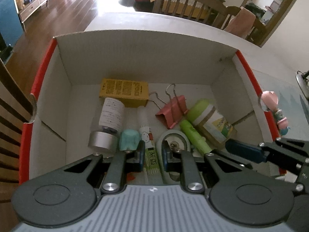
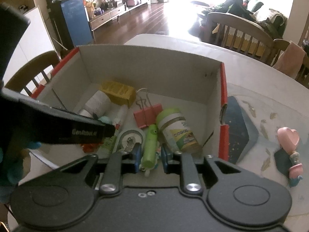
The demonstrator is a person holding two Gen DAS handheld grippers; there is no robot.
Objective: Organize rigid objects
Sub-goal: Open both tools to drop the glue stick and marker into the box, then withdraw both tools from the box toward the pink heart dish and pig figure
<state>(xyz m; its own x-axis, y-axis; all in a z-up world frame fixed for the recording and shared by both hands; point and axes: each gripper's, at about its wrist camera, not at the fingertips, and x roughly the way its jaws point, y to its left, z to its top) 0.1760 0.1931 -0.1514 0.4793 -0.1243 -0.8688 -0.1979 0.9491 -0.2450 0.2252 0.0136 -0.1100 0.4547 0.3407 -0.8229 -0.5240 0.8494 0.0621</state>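
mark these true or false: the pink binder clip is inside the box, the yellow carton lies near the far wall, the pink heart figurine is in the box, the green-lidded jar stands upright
1. The pink binder clip is inside the box. True.
2. The yellow carton lies near the box's far wall. True.
3. The pink heart figurine is in the box. False: it lies on the table, outside the box's right wall.
4. The green-lidded jar stands upright. False: it lies on its side beside the green marker.
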